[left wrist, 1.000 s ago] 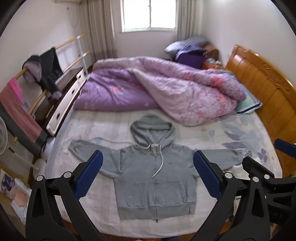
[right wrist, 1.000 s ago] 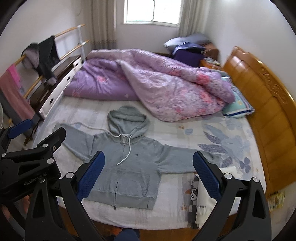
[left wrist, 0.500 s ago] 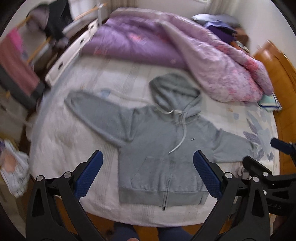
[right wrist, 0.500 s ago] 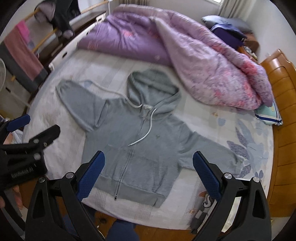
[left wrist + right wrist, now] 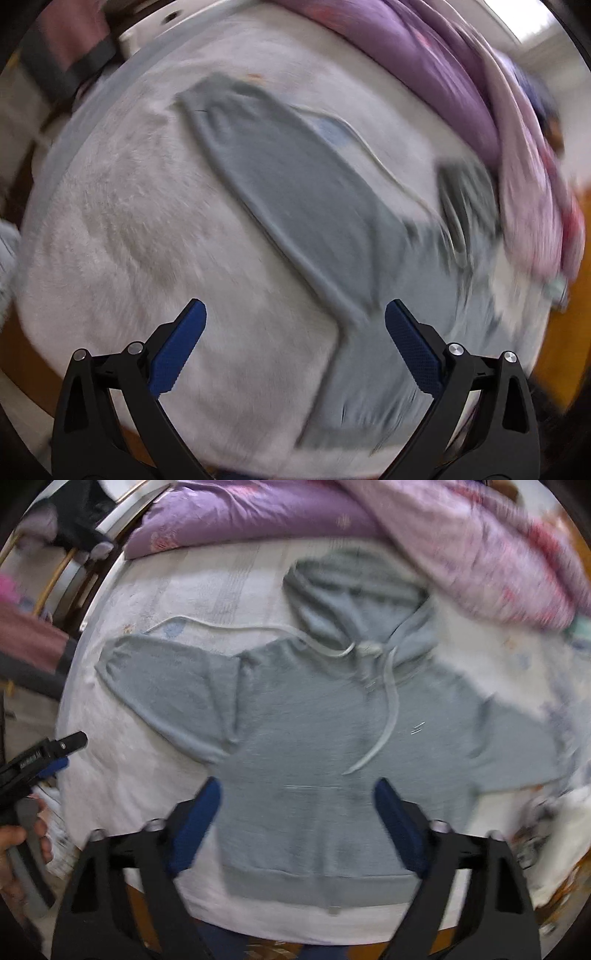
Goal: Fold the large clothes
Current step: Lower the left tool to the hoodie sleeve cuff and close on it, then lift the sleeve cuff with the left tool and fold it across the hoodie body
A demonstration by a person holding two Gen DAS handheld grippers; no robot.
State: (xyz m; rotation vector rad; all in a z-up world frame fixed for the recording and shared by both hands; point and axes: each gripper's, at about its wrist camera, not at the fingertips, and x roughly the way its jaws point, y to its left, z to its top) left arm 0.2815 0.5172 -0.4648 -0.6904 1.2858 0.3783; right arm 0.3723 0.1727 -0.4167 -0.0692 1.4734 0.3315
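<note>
A grey zip hoodie [image 5: 317, 746] lies flat and face up on the bed, sleeves spread, hood toward the quilt. In the left wrist view its left sleeve [image 5: 280, 173] runs diagonally, blurred. My left gripper [image 5: 295, 317] hangs open over the sheet beside the armpit, nothing between its blue pads. My right gripper [image 5: 297, 794] points down over the lower front of the hoodie; its jaws are closing, still apart, with the cloth below them and not pinched. The left gripper [image 5: 48, 753] also shows at the right wrist view's left edge, held by a hand [image 5: 14, 849].
A purple and pink quilt [image 5: 406, 520] is heaped at the far side of the bed. The white sheet [image 5: 129, 240] spreads left of the sleeve. A clothes rack with dark garments [image 5: 70, 520] stands at the left. A folded white item [image 5: 554, 834] lies near the right sleeve.
Both grippers have dropped toward the bed and tilted down. The left one swung over the left sleeve. The right gripper's jaws have narrowed. The hoodie has not moved.
</note>
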